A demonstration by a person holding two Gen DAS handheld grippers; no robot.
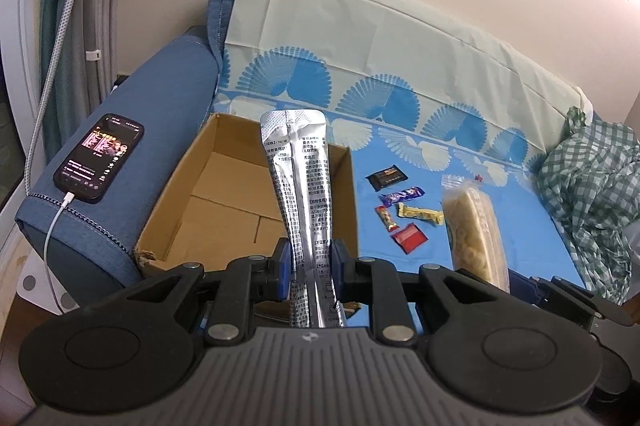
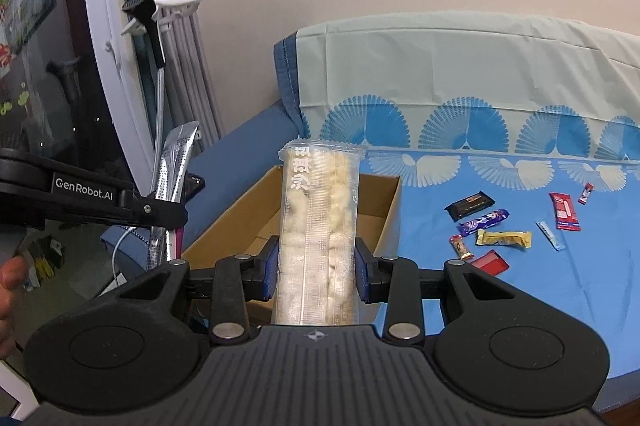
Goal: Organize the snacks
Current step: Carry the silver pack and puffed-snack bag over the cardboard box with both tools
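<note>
My left gripper (image 1: 310, 268) is shut on a long silver foil sachet (image 1: 298, 177) that stands upright over the open cardboard box (image 1: 176, 226). My right gripper (image 2: 316, 268) is shut on a clear pack of pale puffed snack (image 2: 320, 218), held upright in front of the same box (image 2: 384, 222). That pack (image 1: 474, 230) shows at the right of the left wrist view, and the sachet (image 2: 176, 173) with the left gripper arm at the left of the right wrist view. Several small wrapped snacks lie on the blue sheet: black bar (image 2: 469, 204), purple bar (image 2: 483, 222), yellow bar (image 2: 505, 238), red packet (image 2: 565, 211).
The box sits on a sofa against the blue armrest (image 1: 132, 129), where a phone (image 1: 99, 157) lies plugged into a white cable. A green checked cloth (image 1: 588, 193) is bunched at the far right. A white stand and curtains rise at the left. A hand (image 2: 10, 290) shows at the left edge.
</note>
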